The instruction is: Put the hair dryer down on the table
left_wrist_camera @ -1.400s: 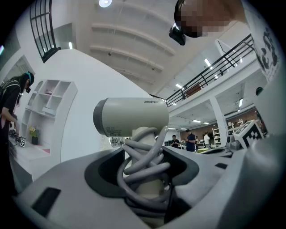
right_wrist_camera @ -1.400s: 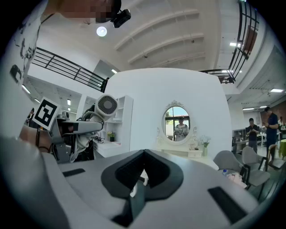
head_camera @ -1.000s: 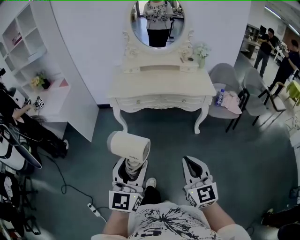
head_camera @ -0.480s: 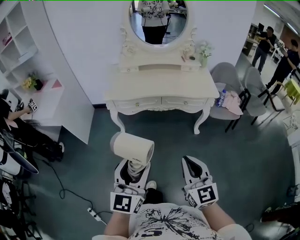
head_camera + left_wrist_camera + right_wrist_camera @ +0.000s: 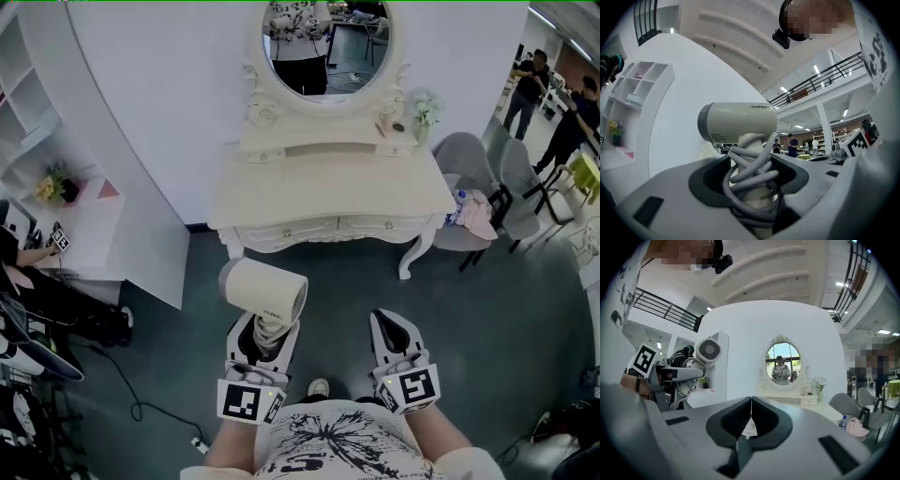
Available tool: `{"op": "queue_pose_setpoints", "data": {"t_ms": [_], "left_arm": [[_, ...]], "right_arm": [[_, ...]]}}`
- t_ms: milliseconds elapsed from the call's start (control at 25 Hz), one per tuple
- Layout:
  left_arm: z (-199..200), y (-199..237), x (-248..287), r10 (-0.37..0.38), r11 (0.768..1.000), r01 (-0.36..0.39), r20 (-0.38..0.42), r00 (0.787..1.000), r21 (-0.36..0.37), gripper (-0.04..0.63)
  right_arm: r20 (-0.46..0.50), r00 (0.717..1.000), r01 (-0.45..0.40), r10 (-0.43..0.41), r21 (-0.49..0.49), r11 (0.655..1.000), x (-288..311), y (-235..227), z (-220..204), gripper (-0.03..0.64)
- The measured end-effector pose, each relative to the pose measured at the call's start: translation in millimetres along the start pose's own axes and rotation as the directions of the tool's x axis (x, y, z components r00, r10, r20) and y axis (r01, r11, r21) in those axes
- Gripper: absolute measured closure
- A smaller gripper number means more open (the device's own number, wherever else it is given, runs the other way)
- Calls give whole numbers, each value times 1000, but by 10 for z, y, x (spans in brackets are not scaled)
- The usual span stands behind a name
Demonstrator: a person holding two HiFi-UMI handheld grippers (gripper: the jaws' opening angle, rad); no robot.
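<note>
Left gripper view shows the hair dryer point(image 5: 738, 123) upright, its cord-wrapped handle clamped between the jaws of the left gripper point(image 5: 265, 330), held above the floor point(image 5: 487, 309), short of the desk point(image 5: 328, 192). It looks rigid, top-heavy and smooth-shelled, so the corded handle seems the surest hold. The right gripper point(image 5: 389, 328) has its jaws closed on nothing.

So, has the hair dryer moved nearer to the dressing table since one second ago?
Yes. The hair dryer, in the left gripper, has come forward, closer to the front legs of the dressing table.
</note>
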State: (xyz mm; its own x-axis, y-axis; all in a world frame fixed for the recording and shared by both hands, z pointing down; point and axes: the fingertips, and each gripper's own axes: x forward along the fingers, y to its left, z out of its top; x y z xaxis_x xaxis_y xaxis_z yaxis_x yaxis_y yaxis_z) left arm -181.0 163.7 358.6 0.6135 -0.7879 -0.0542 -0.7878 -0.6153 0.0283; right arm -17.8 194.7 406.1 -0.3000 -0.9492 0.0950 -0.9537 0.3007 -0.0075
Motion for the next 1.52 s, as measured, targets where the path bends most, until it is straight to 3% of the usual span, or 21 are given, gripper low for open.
{"op": "queue_pose_setpoints", "data": {"t_ms": [200,520,1120,1520], "left_arm": [[-81,278,292,-12,1000,12,-24,1000,1,336],[-295,501,855,22,1000,-22,-47,999,-8,336],[-426,553,2892,165,986,-166,-62,984,-17,336],[-682,616,3860,171,985,-174,-124,977,-18,336]], "right_arm": [[-11,999,34,-34,-1,999,360,-105,8,598],[-15,1000,11,-11,0,1000,914,-493,-66,598],[10,994,-109,109,-30,994,2295,-2282,212,598],[0,992,-123,123,-9,992,2944,-3006,204,598]]}}
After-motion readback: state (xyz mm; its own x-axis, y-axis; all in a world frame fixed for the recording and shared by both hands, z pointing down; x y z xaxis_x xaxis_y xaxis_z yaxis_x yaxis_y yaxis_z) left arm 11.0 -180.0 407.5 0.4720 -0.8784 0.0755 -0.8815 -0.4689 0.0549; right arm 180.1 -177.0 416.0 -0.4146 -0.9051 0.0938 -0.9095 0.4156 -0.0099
